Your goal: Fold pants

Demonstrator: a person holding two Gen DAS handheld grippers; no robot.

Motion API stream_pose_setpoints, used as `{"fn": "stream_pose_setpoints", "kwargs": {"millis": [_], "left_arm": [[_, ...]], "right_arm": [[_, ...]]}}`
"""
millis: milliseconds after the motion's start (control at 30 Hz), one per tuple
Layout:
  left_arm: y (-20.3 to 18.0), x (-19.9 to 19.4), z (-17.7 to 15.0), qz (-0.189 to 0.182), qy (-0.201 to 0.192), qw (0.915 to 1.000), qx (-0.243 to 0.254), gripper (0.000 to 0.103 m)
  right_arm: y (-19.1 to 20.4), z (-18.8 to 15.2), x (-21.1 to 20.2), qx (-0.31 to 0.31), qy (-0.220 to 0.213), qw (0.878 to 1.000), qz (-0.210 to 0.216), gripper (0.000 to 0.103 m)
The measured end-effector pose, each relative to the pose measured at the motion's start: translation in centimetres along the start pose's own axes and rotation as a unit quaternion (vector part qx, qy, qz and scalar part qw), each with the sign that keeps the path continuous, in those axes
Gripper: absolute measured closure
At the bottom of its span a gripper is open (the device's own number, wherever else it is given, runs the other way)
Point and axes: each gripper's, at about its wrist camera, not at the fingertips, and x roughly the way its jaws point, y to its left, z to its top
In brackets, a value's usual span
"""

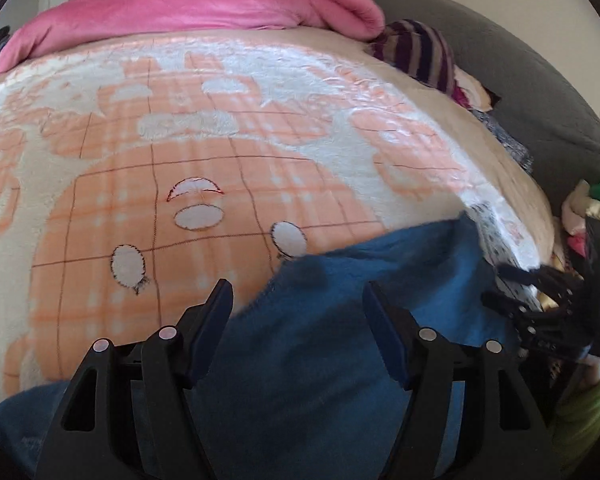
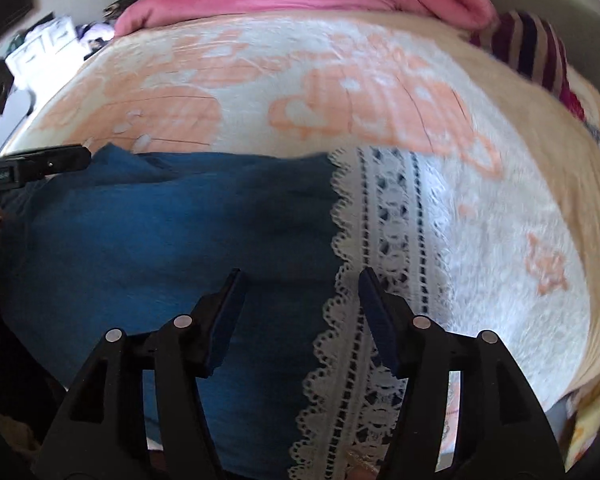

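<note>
The blue pants lie flat on the bed near its front edge; they fill the lower middle of the right wrist view. A white lace trim runs along their right end. My left gripper is open and empty just above the pants' left part, jaws wide apart. My right gripper is open and empty above the seam between blue cloth and lace. The right gripper shows at the right edge of the left wrist view; the left gripper shows at the left edge of the right wrist view.
The bed is covered by an orange and white plush blanket. A pink duvet is bunched at the far end. A striped purple garment and other clothes lie along the right side by a grey headboard.
</note>
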Motion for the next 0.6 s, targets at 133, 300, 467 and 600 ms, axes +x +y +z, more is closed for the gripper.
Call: {"fn": "stream_pose_setpoints", "kwargs": {"millis": [133,300,467,600], "left_arm": [[0.6,2.7,0.0,-0.049,0.024,0.9976,-0.042,0.053],[0.0,2.3,0.3,-0.04,0.001,0.9987,-0.03,0.094],[0.9,2.6,1.1,-0.021,-0.017,0.9986,-0.046,0.094],[1.6,4.2,0.4,-0.02,-0.014,0.9982,-0.055,0.091]], "right_arm": [[-1.7,-0.3,0.0,0.039,-0.005,0.998,0.043,0.051],[-1.9,-0.1,0.0,0.044,-0.006,0.998,0.048,0.051],[-1.6,-0.1,0.0,0.041,-0.003,0.998,0.042,0.051],[-1.6,-0.1,0.1,0.041,-0.002,0.998,0.043,0.051]]}}
